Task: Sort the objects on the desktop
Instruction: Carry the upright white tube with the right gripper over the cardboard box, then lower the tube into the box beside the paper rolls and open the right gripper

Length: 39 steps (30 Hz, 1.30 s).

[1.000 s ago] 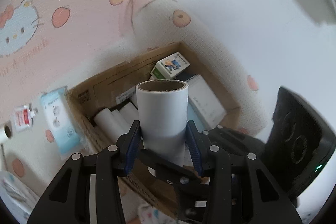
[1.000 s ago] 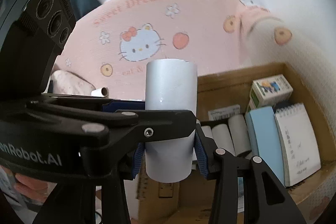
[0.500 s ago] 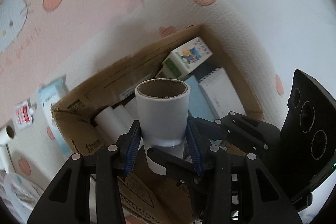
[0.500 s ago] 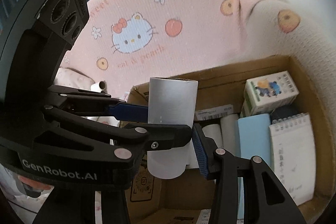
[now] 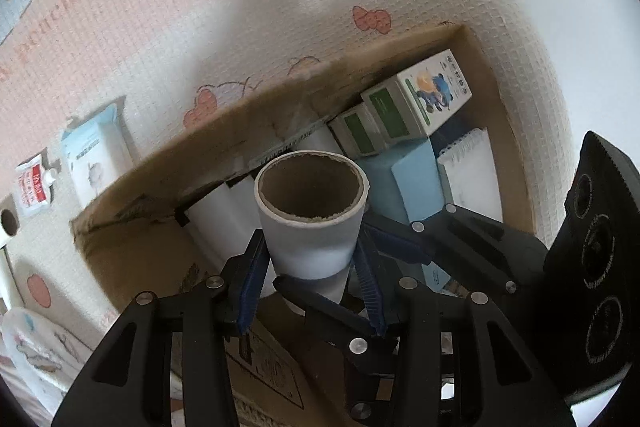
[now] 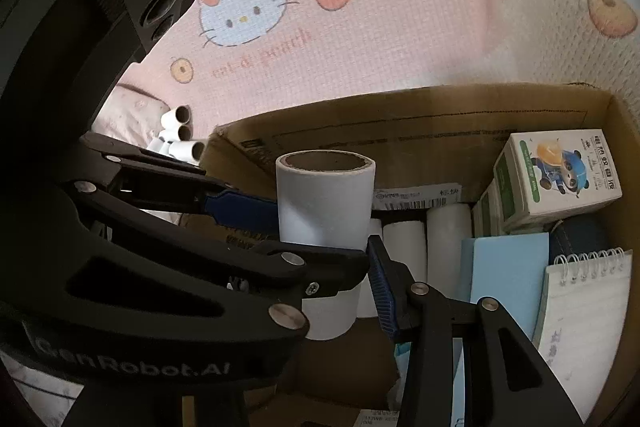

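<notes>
A white paper roll [image 5: 310, 227] with a brown cardboard core stands upright between both pairs of blue pads, over the open cardboard box [image 5: 132, 239]. My left gripper [image 5: 310, 279] is shut on its lower part. My right gripper [image 6: 340, 267] grips the same roll [image 6: 324, 203] from the other side, below the left one. In the box lie white rolls [image 6: 404, 243], panda-printed cartons [image 6: 560, 179], a light-blue pad [image 6: 508, 267] and a spiral notepad [image 6: 584, 303].
The box [image 6: 400, 131] sits on a pink Hello Kitty cloth [image 6: 280, 7]. Left of it lie a blue wipes pack [image 5: 94, 155] and a small sachet [image 5: 34, 187]. Several loose rolls [image 6: 180, 139] lie beyond the box's left corner.
Both grippers have moved forward and down with the roll, from in front of the box to over its inside. The box contents look larger and nearer.
</notes>
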{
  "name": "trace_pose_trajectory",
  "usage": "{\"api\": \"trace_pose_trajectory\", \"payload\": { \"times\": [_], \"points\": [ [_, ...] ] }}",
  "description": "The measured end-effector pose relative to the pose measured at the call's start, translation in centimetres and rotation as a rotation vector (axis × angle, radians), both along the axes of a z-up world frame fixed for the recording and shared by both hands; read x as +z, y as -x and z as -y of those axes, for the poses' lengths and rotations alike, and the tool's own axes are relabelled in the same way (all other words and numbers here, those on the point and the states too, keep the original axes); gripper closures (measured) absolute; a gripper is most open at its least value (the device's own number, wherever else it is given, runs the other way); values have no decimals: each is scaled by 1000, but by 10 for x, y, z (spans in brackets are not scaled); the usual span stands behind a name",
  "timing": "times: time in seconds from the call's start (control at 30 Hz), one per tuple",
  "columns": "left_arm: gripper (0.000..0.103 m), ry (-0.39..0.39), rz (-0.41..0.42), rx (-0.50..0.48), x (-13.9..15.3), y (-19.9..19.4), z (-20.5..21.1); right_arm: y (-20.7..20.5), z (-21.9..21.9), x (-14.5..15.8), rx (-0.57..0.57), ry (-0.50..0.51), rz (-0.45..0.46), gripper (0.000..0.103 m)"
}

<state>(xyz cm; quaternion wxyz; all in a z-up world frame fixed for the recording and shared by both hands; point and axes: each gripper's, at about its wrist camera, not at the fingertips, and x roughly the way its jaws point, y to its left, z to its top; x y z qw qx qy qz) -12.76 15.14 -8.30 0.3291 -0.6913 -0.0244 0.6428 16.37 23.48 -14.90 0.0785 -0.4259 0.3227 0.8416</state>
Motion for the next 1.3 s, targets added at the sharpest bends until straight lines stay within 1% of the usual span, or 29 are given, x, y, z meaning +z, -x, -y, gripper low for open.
{"api": "trace_pose_trajectory", "payload": {
  "times": [0.13,0.17,0.27,0.33,0.4,0.43,0.47,0.5,0.53,0.57,0.63,0.7,0.77,0.8,0.83,0.93,0.97,1.03,1.17,1.3],
  "points": [
    [55,-47,18,3,-5,7,4,0,-11,-8,-41,87,-17,63],
    [55,-60,26,12,-6,8,6,0,-12,-9,-45,90,-18,63],
    [55,-72,30,26,-6,9,11,5,-11,-12,-44,67,20,63],
    [55,-57,5,15,-4,9,12,8,-12,-15,-48,36,65,63],
    [56,-52,-24,4,-1,9,13,10,-14,-17,-48,39,77,63],
    [60,-53,-27,3,0,9,13,13,-15,-17,-43,45,73,63],
    [72,-62,-18,-2,0,10,13,16,-15,-17,-40,42,78,63],
    [79,-65,-6,-2,-1,11,13,17,-14,-17,-39,37,89,63],
    [95,-55,0,3,-1,12,13,19,-14,-19,-42,32,107,63],
    [99,-40,-9,13,-1,12,14,20,-14,-22,-46,31,133,63],
    [99,-42,-26,15,-3,12,15,17,-16,-28,-48,34,152,63],
    [99,-40,-13,12,-6,12,14,19,-17,-32,-41,51,156,63],
    [100,-46,-4,5,-11,12,13,21,-18,-37,-37,60,189,63],
    [101,-46,-9,1,-12,11,12,23,-19,-41,-33,62,219,63],
    [102,-47,-17,1,-12,10,13,25,-18,-42,-24,60,226,63],
    [102,-49,-52,4,-11,10,13,34,-11,-42,31,21,271,63],
    [103,-27,-68,8,-10,11,15,37,-9,-43,43,5,299,63],
    [103,-28,-89,4,-7,12,18,41,-7,-46,35,-12,336,63],
    [103,-39,-134,2,5,11,34,47,-5,-47,51,-21,348,63],
    [103,-63,-197,-10,17,6,47,53,-2,-46,32,-77,418,63]
  ]
}}
